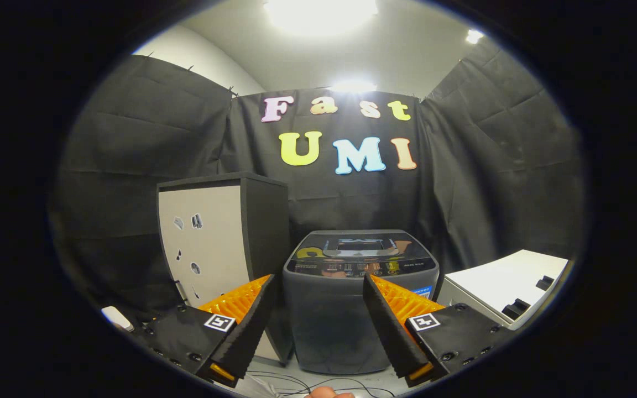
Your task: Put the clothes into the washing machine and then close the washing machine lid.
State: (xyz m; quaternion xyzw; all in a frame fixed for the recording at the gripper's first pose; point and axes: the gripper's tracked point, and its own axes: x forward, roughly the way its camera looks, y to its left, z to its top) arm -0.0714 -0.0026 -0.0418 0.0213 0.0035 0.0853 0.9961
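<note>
Far left, a tall cabinet [216,237] is standing against the booth wall, beyond the left finger. At centre, the gripper [318,309] is hovering with its fingers spread wide and nothing between them. The washing machine [360,298] is sitting just beyond the fingers, framed in the gap, its lid [360,249] lying down flat on top. No clothes are showing anywhere outside the machine. Judgement: this is fitting either clothes already inside with the lid closed, or a closed machine awaiting a load; the drum is hidden. To the right, a white table [509,284] is standing near the machine.
</note>
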